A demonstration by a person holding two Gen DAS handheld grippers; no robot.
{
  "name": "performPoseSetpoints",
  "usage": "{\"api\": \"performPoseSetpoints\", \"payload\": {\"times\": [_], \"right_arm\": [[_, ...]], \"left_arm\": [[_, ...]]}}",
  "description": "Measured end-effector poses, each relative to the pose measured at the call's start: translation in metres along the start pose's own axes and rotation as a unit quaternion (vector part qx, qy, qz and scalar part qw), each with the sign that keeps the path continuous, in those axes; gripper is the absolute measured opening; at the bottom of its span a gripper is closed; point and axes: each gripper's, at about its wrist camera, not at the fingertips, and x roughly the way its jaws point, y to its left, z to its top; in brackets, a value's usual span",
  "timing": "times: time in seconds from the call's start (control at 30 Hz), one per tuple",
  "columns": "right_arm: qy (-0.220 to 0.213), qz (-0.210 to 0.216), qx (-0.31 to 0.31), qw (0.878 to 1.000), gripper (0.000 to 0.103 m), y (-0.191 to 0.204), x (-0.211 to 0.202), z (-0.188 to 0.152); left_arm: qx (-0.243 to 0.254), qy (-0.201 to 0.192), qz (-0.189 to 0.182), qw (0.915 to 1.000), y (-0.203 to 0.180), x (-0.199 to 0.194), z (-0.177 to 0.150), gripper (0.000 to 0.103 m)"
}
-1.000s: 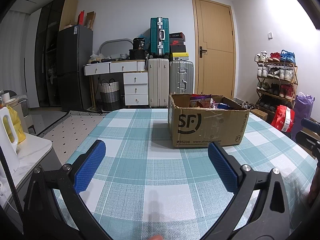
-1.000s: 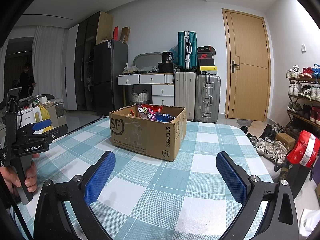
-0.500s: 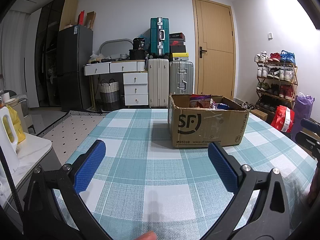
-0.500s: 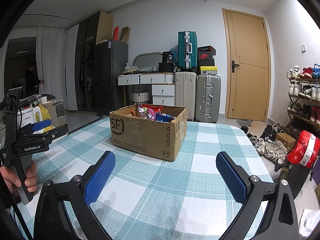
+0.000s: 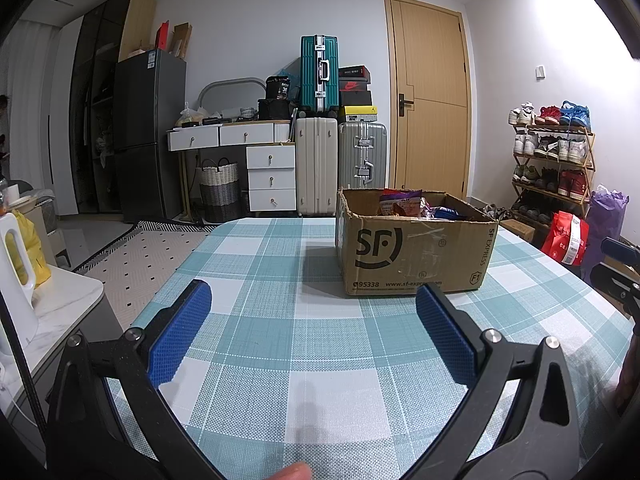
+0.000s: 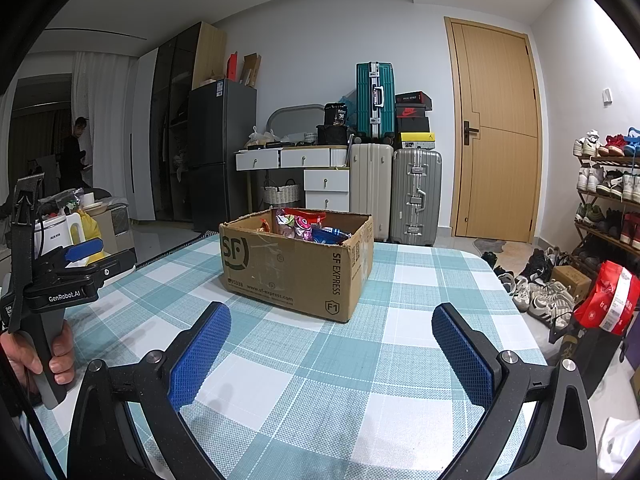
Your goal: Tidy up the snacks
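Observation:
A brown cardboard box marked SF Express stands on the teal checked tablecloth. Colourful snack packets fill it and poke above the rim. My left gripper hovers open over the cloth, short of the box, nothing between its blue pads. My right gripper is likewise open and empty, nearer the box's right corner. In the right wrist view a hand holds the left gripper's handle at the far left.
Left of the table stands a white side counter with a white jug and a yellow bag. Behind are suitcases, a drawer unit, a fridge and a door. A shoe rack and a red bag sit at the right. A person stands far back.

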Motion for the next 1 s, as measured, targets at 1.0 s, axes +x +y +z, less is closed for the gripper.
{"api": "performPoseSetpoints", "payload": {"times": [1.0], "right_arm": [[0.0, 0.0, 0.0, 1.0, 0.102, 0.0002, 0.0008, -0.0002]], "left_arm": [[0.0, -0.001, 0.0, 1.0, 0.0, -0.0011, -0.0006, 0.102]]}}
